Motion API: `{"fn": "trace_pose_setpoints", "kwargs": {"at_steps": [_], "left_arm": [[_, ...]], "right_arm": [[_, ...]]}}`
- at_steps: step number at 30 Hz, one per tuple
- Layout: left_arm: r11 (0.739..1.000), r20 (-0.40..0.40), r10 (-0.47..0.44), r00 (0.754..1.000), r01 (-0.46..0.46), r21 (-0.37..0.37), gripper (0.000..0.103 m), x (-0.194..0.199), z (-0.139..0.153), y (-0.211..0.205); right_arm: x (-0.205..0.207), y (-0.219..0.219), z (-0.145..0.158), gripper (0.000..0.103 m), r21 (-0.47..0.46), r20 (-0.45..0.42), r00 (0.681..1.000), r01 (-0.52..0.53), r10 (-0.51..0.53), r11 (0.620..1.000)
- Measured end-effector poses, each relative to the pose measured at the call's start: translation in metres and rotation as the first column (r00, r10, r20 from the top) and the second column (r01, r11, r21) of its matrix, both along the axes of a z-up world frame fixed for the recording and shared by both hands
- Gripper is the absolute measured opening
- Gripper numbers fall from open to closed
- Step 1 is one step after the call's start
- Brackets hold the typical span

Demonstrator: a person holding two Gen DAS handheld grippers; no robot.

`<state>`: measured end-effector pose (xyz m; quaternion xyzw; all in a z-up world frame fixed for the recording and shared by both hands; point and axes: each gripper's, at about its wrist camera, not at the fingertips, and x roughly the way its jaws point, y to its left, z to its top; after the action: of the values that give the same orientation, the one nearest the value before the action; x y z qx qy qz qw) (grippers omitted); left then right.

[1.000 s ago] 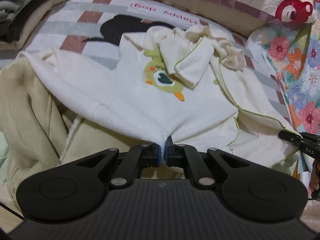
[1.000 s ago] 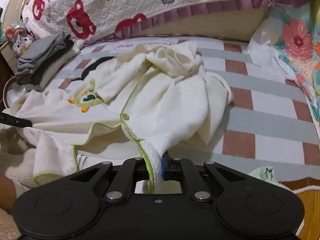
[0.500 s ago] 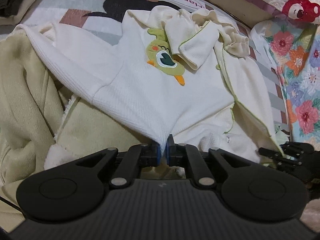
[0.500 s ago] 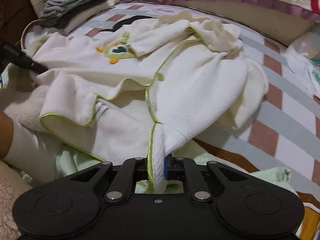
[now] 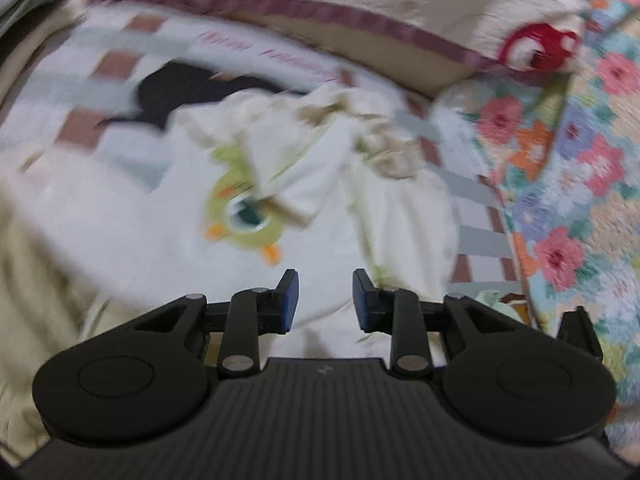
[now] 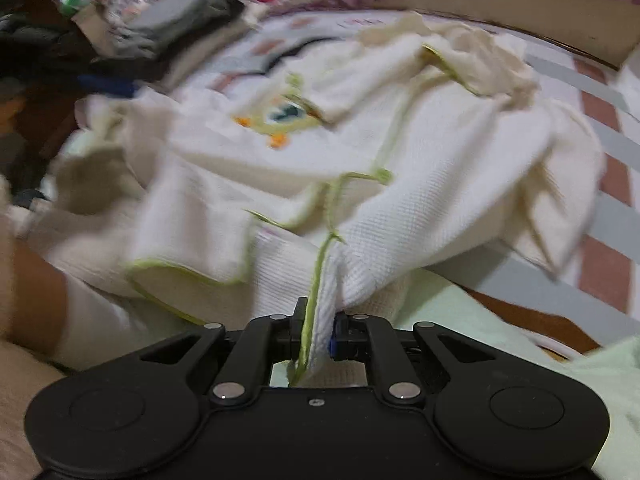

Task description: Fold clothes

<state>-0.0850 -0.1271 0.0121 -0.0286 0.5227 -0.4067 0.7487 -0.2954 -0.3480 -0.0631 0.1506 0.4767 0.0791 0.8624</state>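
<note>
Checked in white, grey and brown, the bedspread (image 5: 100, 92) lies under everything we see. On it sprawls the cream top (image 5: 168, 216) with green trim, rumpled, a duck patch (image 5: 244, 216) at its middle. Our left gripper (image 5: 325, 300) is opening over the near hem, nothing between its blue pads. Our right gripper (image 6: 317, 330) pinches the top's near edge, jaws narrow.

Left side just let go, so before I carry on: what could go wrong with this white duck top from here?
1. The left gripper is opening with nothing between its pads; that side of the white top could slump.
2. The right gripper pinches only a bunched, green-piped hem; a pull could drag everything askew.
3. The sleeve lies crumpled over the duck.
</note>
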Motion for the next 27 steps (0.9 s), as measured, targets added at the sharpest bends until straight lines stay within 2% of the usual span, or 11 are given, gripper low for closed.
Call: {"fn": "trace_pose_setpoints", "kwargs": {"at_steps": [2, 6, 9, 12, 14, 15, 16, 19, 22, 25, 27], "left_arm": [[0.997, 0.026, -0.073, 0.997, 0.074, -0.017, 0.045, -0.002, 0.000, -0.029], [0.978, -0.030, -0.209, 0.977, 0.210, 0.013, 0.050, 0.000, -0.031, -0.101], [0.961, -0.106, -0.250, 0.963, 0.259, 0.091, 0.051, -0.004, -0.069, -0.147], [0.940, -0.124, -0.281, 0.952, 0.299, 0.166, 0.053, -0.013, -0.099, -0.173], [0.926, -0.112, -0.291, 0.950, 0.309, 0.216, 0.069, -0.017, -0.114, -0.180], [0.918, -0.109, -0.294, 0.950, 0.313, 0.245, 0.069, -0.018, -0.121, -0.182], [0.914, -0.103, -0.295, 0.950, 0.311, 0.259, 0.069, -0.017, -0.126, -0.181], [0.911, -0.090, -0.291, 0.952, 0.305, 0.278, 0.068, -0.017, -0.133, -0.178], [0.910, -0.038, -0.270, 0.962, 0.267, 0.318, 0.069, -0.016, -0.128, -0.175], [0.902, 0.044, -0.240, 0.970, 0.206, 0.379, 0.067, -0.013, -0.121, -0.170], [0.878, 0.129, -0.250, 0.960, 0.168, 0.449, 0.065, -0.014, -0.116, -0.165]], "right_arm": [[0.003, 0.001, 0.000, 0.012, 0.047, 0.020, 1.000, -0.013, 0.012, 0.999], [0.014, 0.006, -0.011, 0.012, 0.084, 0.013, 1.000, -0.020, 0.019, 0.996], [0.018, 0.010, -0.012, 0.017, 0.084, 0.011, 1.000, -0.028, 0.027, 0.996], [0.007, 0.004, -0.003, 0.026, 0.083, 0.026, 0.999, -0.041, 0.039, 0.996], [-0.004, -0.007, 0.002, 0.040, 0.087, 0.025, 0.999, -0.041, 0.039, 0.995], [-0.010, -0.016, 0.004, 0.052, 0.066, 0.011, 1.000, -0.016, 0.015, 0.998], [-0.017, -0.025, 0.006, 0.058, 0.042, -0.003, 1.000, 0.011, -0.011, 0.999], [-0.034, -0.064, 0.014, 0.059, 0.005, 0.002, 0.987, 0.159, -0.159, 0.987], [-0.049, -0.106, 0.023, 0.059, 0.003, 0.029, 0.950, 0.312, -0.312, 0.950], [-0.042, -0.123, 0.017, 0.062, -0.092, 0.041, 0.928, 0.372, -0.369, 0.924], [-0.038, -0.132, 0.016, 0.062, -0.124, 0.049, 0.920, 0.393, -0.390, 0.911]]}}
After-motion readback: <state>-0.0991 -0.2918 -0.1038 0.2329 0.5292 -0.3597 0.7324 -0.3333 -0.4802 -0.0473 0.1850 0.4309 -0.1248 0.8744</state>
